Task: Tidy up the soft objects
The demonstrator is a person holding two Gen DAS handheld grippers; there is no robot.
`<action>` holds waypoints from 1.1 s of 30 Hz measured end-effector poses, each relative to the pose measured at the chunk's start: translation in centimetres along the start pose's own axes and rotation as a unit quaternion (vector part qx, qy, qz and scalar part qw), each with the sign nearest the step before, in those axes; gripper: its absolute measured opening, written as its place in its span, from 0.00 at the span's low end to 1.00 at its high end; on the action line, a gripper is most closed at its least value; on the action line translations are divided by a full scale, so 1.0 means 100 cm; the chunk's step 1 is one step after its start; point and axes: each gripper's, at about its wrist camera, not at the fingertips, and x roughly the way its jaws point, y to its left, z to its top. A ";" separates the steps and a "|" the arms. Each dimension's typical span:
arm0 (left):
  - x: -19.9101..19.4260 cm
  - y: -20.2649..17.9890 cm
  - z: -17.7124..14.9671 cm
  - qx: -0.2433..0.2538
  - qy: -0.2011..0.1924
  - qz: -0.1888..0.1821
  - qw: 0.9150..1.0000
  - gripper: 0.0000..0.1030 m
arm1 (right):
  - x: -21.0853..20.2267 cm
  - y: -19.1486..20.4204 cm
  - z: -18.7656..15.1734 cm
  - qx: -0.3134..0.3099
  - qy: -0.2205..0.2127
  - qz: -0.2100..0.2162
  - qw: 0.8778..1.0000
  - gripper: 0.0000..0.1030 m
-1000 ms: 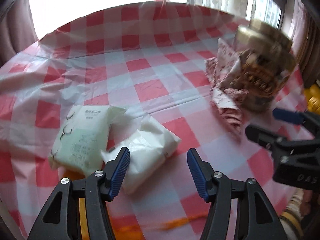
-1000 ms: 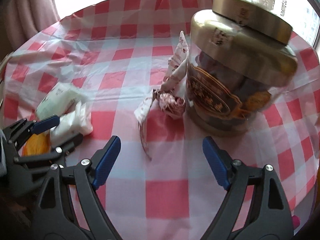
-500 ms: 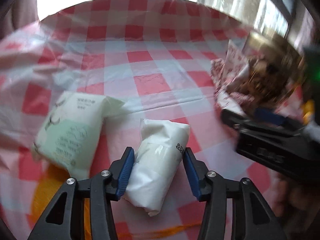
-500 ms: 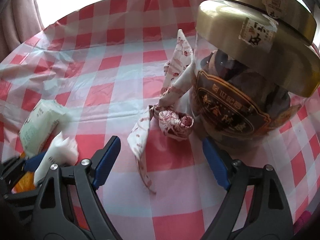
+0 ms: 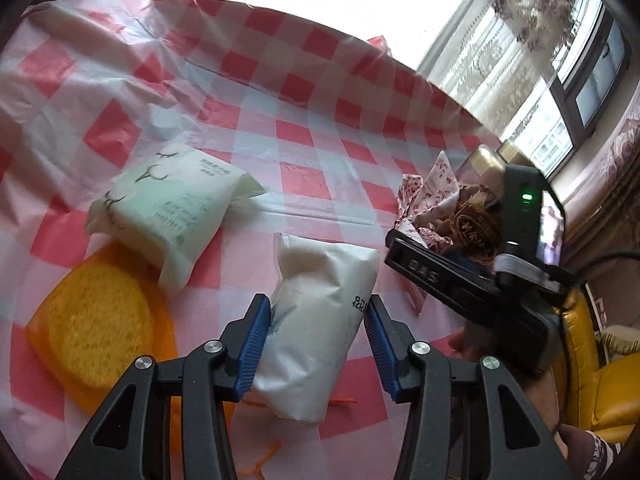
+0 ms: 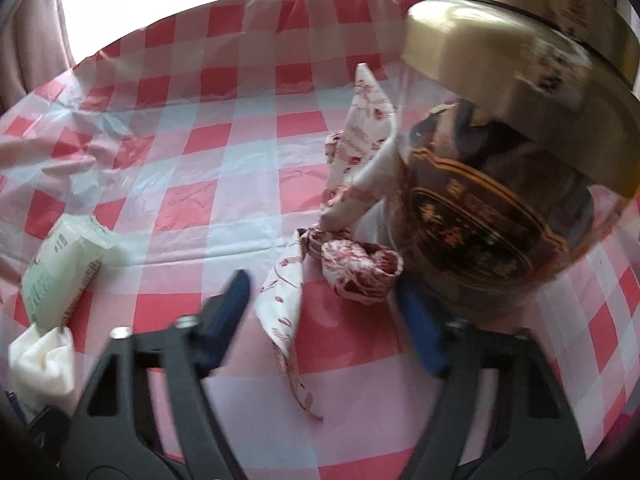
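Left gripper (image 5: pixel 316 320) clamping plump white crinkled pouch (image 5: pixel 320 312); right gripper (image 6: pixel 324 312) closing, half-spread, straddling red-printed knotted cloth (image 6: pixel 352 268), pads not touching.

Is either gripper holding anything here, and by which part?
Left gripper clamps the white packet across its middle. Right gripper is closing around the patterned cloth, not yet gripping.
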 end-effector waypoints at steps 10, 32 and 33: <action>-0.008 -0.007 -0.009 0.002 -0.011 -0.010 1.000 0.48 | -0.014 0.000 -0.004 -0.025 -0.011 0.024 0.999 0.10; -0.046 -0.033 -0.053 -0.013 -0.023 -0.028 0.999 0.47 | -0.106 -0.036 -0.056 -0.062 0.021 0.107 0.992 0.08; -0.045 -0.033 -0.054 -0.014 -0.023 -0.026 0.999 0.47 | -0.102 -0.034 -0.059 -0.064 0.034 0.113 0.991 0.09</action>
